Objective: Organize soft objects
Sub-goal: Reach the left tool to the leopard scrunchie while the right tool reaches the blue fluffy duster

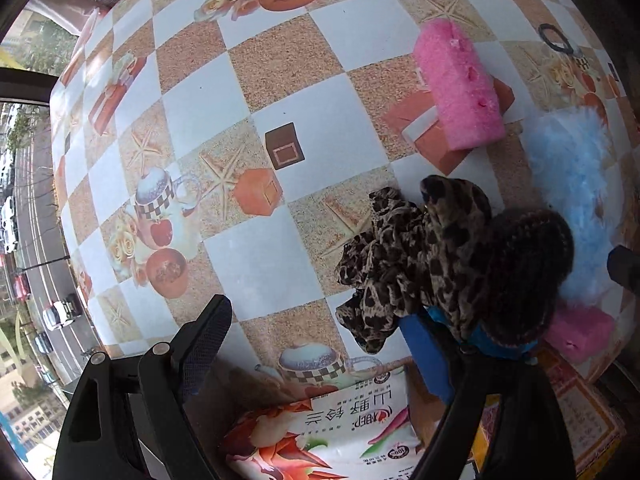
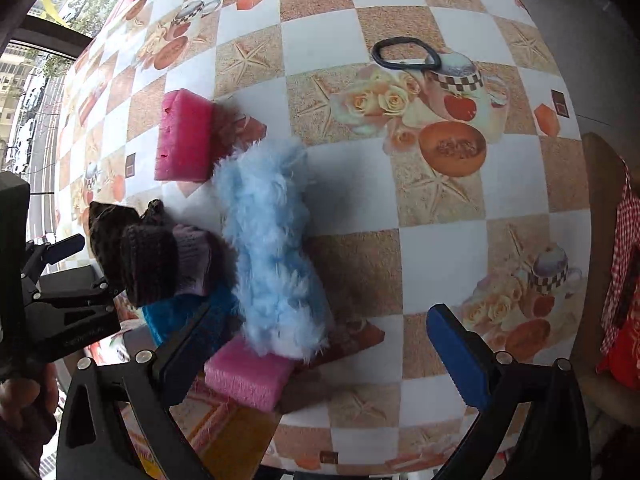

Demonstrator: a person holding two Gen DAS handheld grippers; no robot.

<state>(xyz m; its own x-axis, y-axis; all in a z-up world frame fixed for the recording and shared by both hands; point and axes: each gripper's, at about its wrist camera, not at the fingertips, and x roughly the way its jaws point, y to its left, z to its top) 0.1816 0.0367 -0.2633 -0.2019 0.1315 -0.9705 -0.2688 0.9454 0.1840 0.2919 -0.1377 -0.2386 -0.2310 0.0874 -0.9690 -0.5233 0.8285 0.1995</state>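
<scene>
Left tongs agape – leopard cloth (perhaps touching).

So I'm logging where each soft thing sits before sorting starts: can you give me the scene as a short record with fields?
surface: table with checkered printed cloth
large pink sponge: lying flat, far side of the pile
small pink sponge: near table edge, under the end of the fluffy blue piece
fluffy blue piece: lying lengthwise between the sponges
leopard-print cloth: crumpled heap
dark knitted item: beside the blue piece
black hair tie: apart, far side
left gripper: open, empty
right gripper: open, empty
</scene>
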